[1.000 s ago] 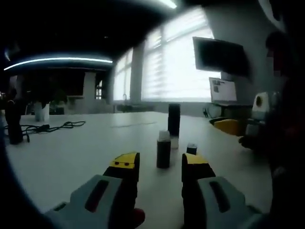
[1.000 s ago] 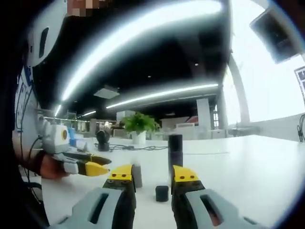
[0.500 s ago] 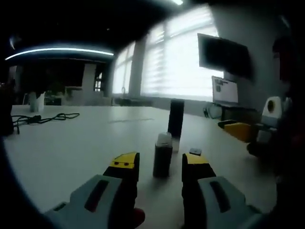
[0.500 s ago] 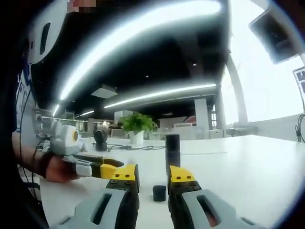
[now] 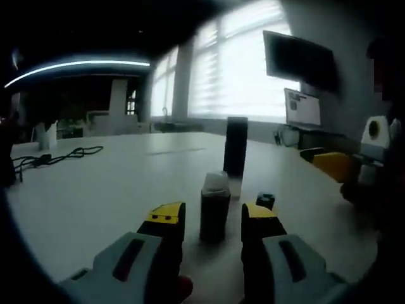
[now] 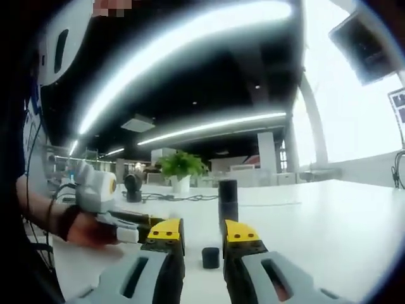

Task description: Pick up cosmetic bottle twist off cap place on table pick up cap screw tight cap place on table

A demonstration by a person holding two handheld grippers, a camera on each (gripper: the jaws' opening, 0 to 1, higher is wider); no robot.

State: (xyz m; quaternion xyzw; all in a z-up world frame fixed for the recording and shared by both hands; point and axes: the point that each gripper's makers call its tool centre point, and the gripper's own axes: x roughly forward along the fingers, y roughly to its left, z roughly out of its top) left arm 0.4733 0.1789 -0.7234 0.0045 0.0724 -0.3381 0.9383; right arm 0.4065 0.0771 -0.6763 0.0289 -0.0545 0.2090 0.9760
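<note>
**Q:** What is the setting, and where does the workpiece stand?

**A:** An open office with bright windows; a pale tabletop point(image 5: 95, 183). The cosmetic bottle point(image 5: 214, 209) stands uncapped on it, just ahead of and between the jaws of the left tongs point(image 5: 212, 218), which are parted and hold nothing. Its cap point(image 6: 211, 257) lies between the jaws of the right tongs point(image 6: 197, 233), likewise parted and empty.

**Q:** How should it handle?

**A:** Probably light, rigid and smooth, so liable to slip or tip. Grip the dark body at mid-height, below the pale neck.

**Q:** Orientation?

**A:** Long axis upright, neck pointing up. A taller dark cylinder point(image 5: 235, 147) stands beyond the bottle, farther from the tongs. A cable point(image 5: 57, 155) lies far to the left.
</note>
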